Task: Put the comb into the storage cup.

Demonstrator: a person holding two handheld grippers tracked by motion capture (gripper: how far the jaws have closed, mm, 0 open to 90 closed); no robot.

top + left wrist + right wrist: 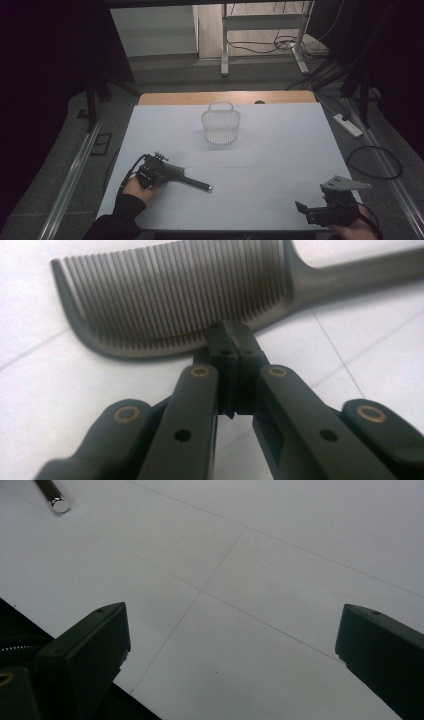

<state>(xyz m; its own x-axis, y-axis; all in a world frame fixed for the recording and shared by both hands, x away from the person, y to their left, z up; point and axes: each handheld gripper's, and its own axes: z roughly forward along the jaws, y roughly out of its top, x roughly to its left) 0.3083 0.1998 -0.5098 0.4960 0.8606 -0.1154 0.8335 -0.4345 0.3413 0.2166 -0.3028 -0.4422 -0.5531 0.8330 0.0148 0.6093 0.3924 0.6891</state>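
Now my left gripper (231, 337) is clenched on the comb's (165, 295) spine, comb lying flat on the table (280, 165) near-left. Right gripper (230, 645) hangs released near-right; basket (221, 125) stands far-centre.

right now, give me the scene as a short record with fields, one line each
surface: white table, wooden strip along its far edge
comb: dark comb lying flat at the near left, handle pointing right
left gripper: left gripper jaws closed together, tips at the comb's spine; whether they pinch it cannot be told
right gripper: right gripper jaws wide apart over bare table, holding nothing
basket: white mesh basket with a handle, upright at the far middle, apart from both grippers
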